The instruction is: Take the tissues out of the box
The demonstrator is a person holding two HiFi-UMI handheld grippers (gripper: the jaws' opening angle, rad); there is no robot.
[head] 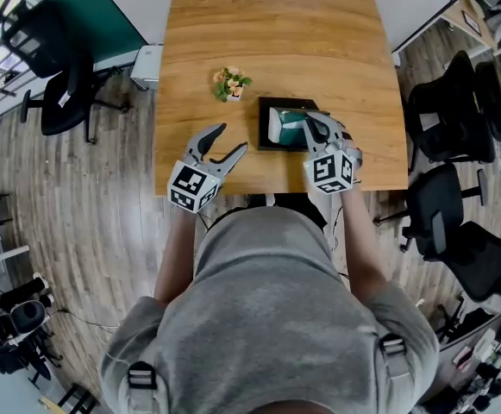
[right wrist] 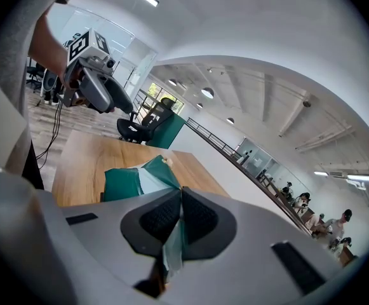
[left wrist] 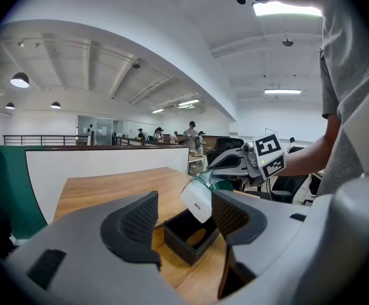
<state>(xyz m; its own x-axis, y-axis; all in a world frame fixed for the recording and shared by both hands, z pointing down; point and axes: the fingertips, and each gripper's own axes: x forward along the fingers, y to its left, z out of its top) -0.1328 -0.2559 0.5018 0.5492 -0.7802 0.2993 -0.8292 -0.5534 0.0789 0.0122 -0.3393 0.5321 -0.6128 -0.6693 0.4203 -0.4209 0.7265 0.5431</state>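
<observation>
the right gripper [head: 312, 123] has its fingers pressed together on the thin plastic wrapper of a green and white tissue pack [head: 286, 126], pinching one end of it. the right gripper view shows the wrapper clamped between the dark ribbed pads [right wrist: 162, 218], with the rest of the pack [right wrist: 136, 180] hanging beyond them. the pack is tilted over a black open-topped box [left wrist: 187, 237], its lower end at the box's opening. the box [head: 267, 136] stands on the light wooden worktop [head: 276, 33] close to the near edge, towards the right corner. the left gripper [head: 231, 139] is just left of the box by the same edge, its fingers wide apart and holding nothing. a small potted plant [head: 230, 83] sits farther back, left of the box.
</observation>
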